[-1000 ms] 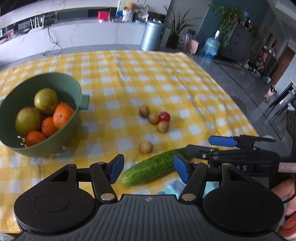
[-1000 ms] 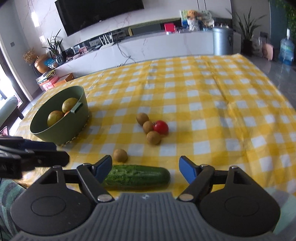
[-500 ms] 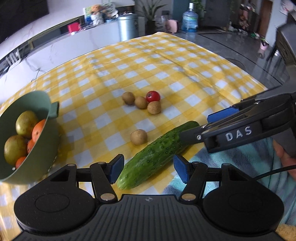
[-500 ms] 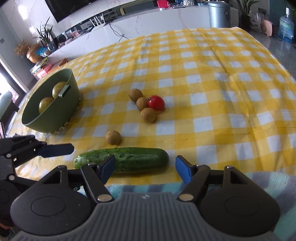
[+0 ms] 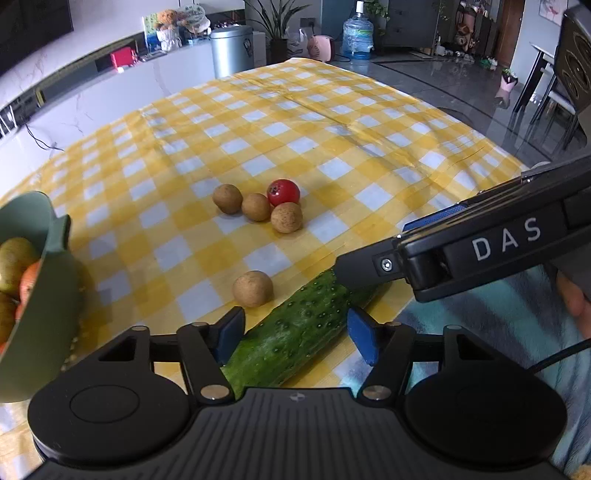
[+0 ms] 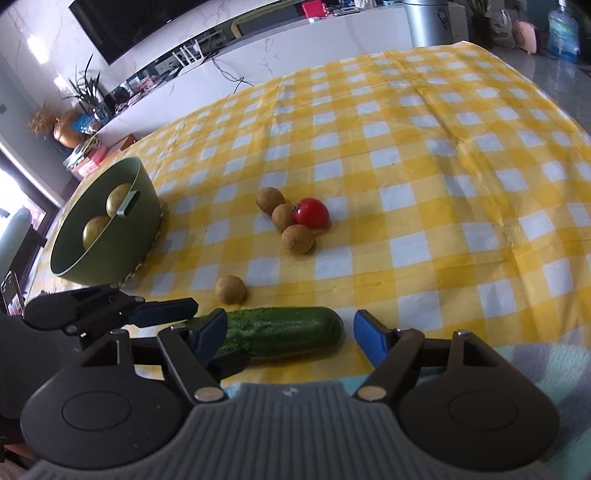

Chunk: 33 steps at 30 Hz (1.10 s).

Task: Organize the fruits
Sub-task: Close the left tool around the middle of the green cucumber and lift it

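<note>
A green cucumber (image 5: 306,317) (image 6: 280,328) lies near the table's front edge. My left gripper (image 5: 295,336) straddles its near end; the jaws are opening and the right pad stands clear of it. My right gripper (image 6: 290,333) straddles the other end, jaws also opening, its right pad apart from the tip. The right gripper's fingers (image 5: 369,264) reach over the cucumber's far end. One brown round fruit (image 5: 253,283) (image 6: 230,290) sits just beyond the cucumber. Three more cluster with a red tomato (image 5: 283,192) (image 6: 312,212). A green bowl (image 5: 44,314) (image 6: 110,258) at left holds pears and oranges.
A yellow-and-white checked cloth (image 6: 443,184) covers the table. A teal cloth (image 5: 498,306) lies at the near right, beside a person's hand (image 5: 572,299). Beyond the table stand a white counter, a metal bin (image 5: 231,51) and a water bottle (image 5: 356,35).
My left gripper has sunk and rolled toward the cucumber, which now lies between its fingers; the bowl has slid to that view's left edge. The right gripper has stayed about where it was.
</note>
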### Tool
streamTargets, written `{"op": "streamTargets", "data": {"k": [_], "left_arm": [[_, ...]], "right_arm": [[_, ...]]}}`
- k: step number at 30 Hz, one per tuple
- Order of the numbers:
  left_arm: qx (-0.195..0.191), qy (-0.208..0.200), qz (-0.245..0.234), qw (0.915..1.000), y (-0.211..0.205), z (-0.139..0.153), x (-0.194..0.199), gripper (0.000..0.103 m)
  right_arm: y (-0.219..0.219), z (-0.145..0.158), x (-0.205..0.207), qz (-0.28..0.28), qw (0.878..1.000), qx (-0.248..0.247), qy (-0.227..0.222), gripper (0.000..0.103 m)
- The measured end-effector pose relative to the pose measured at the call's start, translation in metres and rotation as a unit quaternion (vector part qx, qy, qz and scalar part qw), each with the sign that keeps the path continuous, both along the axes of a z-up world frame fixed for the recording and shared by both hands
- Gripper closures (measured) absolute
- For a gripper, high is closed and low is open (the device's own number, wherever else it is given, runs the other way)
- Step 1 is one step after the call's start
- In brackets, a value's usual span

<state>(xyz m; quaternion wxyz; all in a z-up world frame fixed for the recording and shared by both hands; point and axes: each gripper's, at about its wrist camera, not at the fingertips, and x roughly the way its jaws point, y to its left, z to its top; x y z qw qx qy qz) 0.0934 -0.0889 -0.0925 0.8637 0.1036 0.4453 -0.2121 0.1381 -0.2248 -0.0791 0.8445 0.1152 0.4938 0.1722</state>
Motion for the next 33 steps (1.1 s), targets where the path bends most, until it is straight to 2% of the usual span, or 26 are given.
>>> {"op": "streamTargets", "data": {"k": [5,13,15,17,22,25,27,30,33], "left_arm": [[0.001,0.011,-0.017,0.9998,-0.006,-0.007,0.006,0.024],[0.05,0.005,-0.025,0.9984,-0.023,-0.014,0.007,0.021],[0.075,0.009,-0.032,0.9966,-0.033,-0.014,0.007,0.026],[0.083,0.014,-0.043,0.9955,-0.038,-0.014,0.009,0.027],[0.07,0.014,-0.036,0.9968,-0.033,-0.015,0.01,0.027],[0.071,0.005,-0.025,0.9971,-0.032,-0.014,0.006,0.03],[0.072,-0.002,-0.014,0.9973,-0.029,-0.011,0.004,0.039],[0.056,-0.002,0.006,0.9984,-0.02,-0.007,0.002,0.041],[0.046,-0.018,0.006,0.9988,-0.014,0.0,-0.005,0.044]], "right_arm": [[-0.004,-0.001,0.003,-0.019,1.0,0.015,-0.001,0.031],[-0.006,-0.005,0.008,-0.028,0.999,0.024,0.003,0.03],[-0.007,-0.005,0.008,-0.032,0.999,0.025,0.003,0.03],[-0.008,-0.005,0.008,-0.036,0.999,0.027,0.002,0.03],[-0.01,-0.004,0.006,-0.039,0.999,0.033,-0.002,0.031],[-0.01,-0.004,0.006,-0.04,0.999,0.031,-0.003,0.03],[-0.01,-0.004,0.006,-0.041,0.999,0.034,-0.005,0.031],[-0.013,-0.003,0.005,-0.047,0.998,0.043,-0.013,0.031],[-0.017,-0.002,0.004,-0.058,0.997,0.051,-0.02,0.031]]}}
